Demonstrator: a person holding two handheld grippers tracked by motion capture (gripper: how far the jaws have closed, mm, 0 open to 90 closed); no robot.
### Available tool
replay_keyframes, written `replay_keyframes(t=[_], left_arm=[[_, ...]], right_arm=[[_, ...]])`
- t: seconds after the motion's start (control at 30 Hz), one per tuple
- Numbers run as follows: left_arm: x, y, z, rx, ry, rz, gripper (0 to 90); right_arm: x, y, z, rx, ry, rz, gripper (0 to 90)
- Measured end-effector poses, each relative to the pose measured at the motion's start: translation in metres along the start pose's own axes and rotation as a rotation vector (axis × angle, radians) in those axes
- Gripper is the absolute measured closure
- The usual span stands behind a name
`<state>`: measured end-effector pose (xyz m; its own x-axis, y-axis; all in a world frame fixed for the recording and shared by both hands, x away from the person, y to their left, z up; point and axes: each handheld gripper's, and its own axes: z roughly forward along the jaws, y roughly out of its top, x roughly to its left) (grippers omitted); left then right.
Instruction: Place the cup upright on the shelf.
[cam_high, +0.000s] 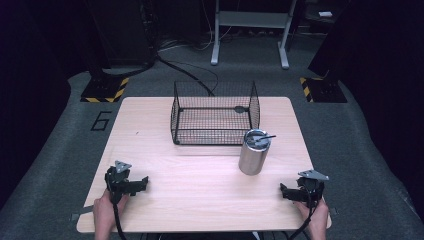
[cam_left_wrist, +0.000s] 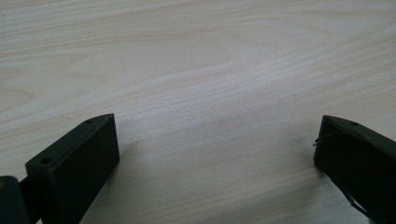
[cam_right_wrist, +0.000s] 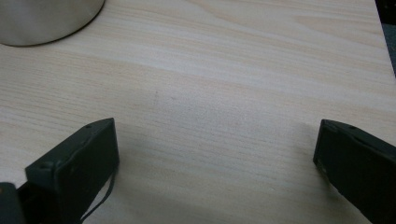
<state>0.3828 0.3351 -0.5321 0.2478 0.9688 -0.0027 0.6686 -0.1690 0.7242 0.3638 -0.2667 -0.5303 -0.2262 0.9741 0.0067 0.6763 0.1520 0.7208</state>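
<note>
Both grippers are sitting low over the near part of the wooden table (cam_high: 165, 165), each held in one of the person's hands. Near the table's near left corner, the left gripper (cam_high: 145, 180) is pointing toward the middle of the table, with the left hand (cam_high: 104, 212) wrapping its handle at the near edge. In the left gripper view its two black jaws are standing wide apart, with bare wood grain lying between them and nothing held. Near the near right corner, the right gripper (cam_high: 282, 190) is pointing inward toward the left, with the right hand (cam_high: 316, 220) gripping it at the near edge. Its jaws are likewise spread wide in the right gripper view, holding nothing, and the rounded base of the steel cup (cam_right_wrist: 46, 21) is showing at the top left corner of that view.

On the table, the steel cup (cam_high: 254, 152) is standing upright right of centre, with a thin dark item resting across its open mouth. Just behind it, a black wire basket (cam_high: 215, 134) is sitting toward the far edge, near the middle, with a small dark object (cam_high: 241, 108) lying inside near its far right corner.
</note>
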Motion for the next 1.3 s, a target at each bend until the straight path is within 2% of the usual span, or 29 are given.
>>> replay_keyframes(t=[0.63,0.73,1.0,1.3], left_arm=[[-0.0001,0.0,-0.0001,0.003,-0.001,-0.002,0.0],[-0.0002,0.0,-0.0002,0.003,-0.002,-0.003,0.0],[-0.0002,0.0,-0.0002,0.003,-0.002,-0.003,0.0],[-0.0002,0.0,-0.0002,0.003,-0.001,-0.003,0.0]], right_arm=[[-0.0008,0.0011,0.001,0.0,0.006,-0.011,0.0],[0.0004,0.0017,0.001,0.003,0.011,-0.001,0.0],[-0.0011,0.0021,0.0016,0.0,0.015,-0.015,0.0],[-0.0017,0.0049,0.0017,0.026,-0.002,0.009,0.0]])
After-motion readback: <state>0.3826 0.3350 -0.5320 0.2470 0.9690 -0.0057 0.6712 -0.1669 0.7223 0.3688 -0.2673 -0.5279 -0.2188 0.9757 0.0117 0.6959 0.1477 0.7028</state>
